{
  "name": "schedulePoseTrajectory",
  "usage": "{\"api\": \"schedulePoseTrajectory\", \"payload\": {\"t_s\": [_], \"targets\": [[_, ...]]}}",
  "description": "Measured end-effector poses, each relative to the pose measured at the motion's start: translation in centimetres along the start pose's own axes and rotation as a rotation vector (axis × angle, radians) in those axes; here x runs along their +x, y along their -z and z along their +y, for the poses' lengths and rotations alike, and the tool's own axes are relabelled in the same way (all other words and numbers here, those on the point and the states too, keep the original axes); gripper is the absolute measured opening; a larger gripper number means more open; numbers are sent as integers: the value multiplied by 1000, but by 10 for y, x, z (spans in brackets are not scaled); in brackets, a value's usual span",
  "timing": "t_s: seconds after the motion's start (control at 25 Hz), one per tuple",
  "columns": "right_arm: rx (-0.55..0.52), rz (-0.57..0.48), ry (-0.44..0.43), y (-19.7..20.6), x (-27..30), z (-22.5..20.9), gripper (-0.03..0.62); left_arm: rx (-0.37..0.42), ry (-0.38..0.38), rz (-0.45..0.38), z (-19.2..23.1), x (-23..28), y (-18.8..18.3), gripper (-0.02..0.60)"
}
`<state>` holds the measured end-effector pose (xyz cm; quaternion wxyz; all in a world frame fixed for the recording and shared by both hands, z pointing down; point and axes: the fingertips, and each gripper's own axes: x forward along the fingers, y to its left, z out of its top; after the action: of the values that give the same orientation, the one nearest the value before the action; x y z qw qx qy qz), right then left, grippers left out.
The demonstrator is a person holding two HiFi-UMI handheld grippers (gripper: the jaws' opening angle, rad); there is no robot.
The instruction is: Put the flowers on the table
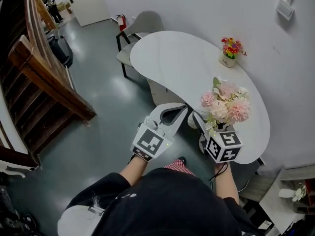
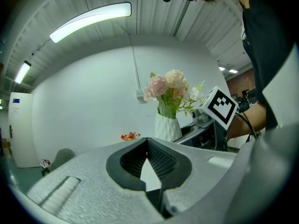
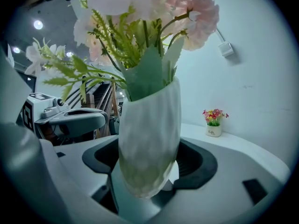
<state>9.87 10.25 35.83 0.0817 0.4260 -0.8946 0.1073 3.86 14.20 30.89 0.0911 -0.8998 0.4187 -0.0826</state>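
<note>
Bright ceiling strip light (image 2: 88, 20); fisheye edges dark; near vase (image 3: 149, 139) blurred.

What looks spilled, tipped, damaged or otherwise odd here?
Nothing stands out. The white vase of flowers is upright in the right gripper, nothing spilled; the small flower pot stands upright on the table.

A white bean-shaped tabletop (image 1: 177, 63) lies bare across its middle and far-left end, open from above. At its far edge stands a small white pot of red and yellow flowers (image 1: 229, 53). Over its near end the right gripper (image 3: 148, 161) clamps a white textured vase of pink flowers (image 3: 149, 134), filling that space. A grey chair (image 1: 142, 23) crowds its far-left end. Left of the table, grey floor (image 1: 98, 73) is open up to a wooden stair rail (image 1: 49, 77).
</note>
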Motion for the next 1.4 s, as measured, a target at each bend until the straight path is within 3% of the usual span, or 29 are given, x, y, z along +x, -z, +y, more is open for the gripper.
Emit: {"api": "schedulePoseTrajectory", "payload": {"t_s": [0.8, 1.4], "targets": [[30, -10, 9, -8, 39, -71, 365, 6, 30, 18, 22, 83, 11, -2], [39, -6, -8, -3, 55, -84, 365, 12, 19, 26, 33, 100, 20, -2]]}}
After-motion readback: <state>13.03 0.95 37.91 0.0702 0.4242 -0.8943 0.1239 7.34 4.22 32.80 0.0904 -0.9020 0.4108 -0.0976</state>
